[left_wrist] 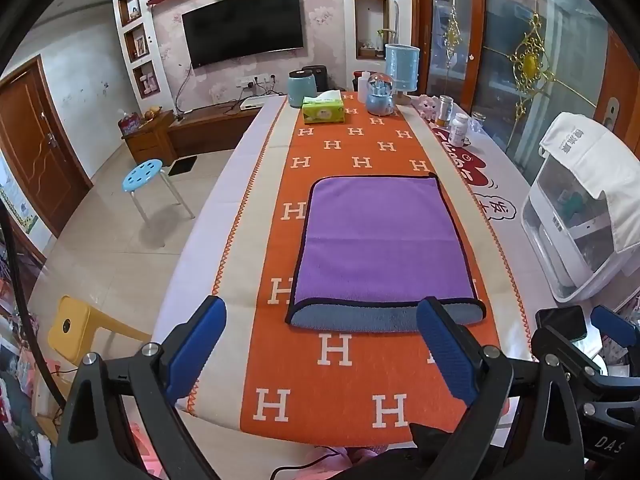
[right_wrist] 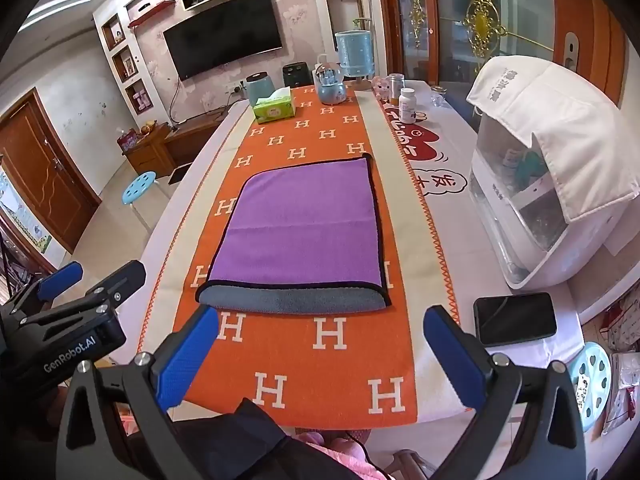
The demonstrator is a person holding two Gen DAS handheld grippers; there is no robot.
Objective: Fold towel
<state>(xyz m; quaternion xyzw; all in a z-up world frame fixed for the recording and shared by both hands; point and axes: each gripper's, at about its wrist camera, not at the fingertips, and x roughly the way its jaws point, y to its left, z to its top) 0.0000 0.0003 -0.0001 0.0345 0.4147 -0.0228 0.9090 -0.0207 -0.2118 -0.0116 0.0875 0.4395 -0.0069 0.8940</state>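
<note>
Both the left gripper (left_wrist: 320,344) and right gripper (right_wrist: 320,348) hang wide open and empty, with the soft purple towel (left_wrist: 384,240) with black edging lying at 12 o'clock, so each should pinch one near corner tight and lift together.

So the surface (left_wrist: 240,184) is a long one with a pale cloth over it, and an orange runner (left_wrist: 344,384) with white H letters goes down the middle. The purple towel (left_wrist: 384,240) lies flat on the runner, folded over, its grey underside showing at the near edge. At the far end sit a green tissue box (left_wrist: 323,109), a blue jar (left_wrist: 301,88), a snow-globe thing (left_wrist: 380,96) and a blue lamp (left_wrist: 402,70). A white pill bottle (left_wrist: 458,129) stands off right. A black phone (right_wrist: 515,318) lies beside the runner, near a white covered appliance (right_wrist: 548,184).
</note>
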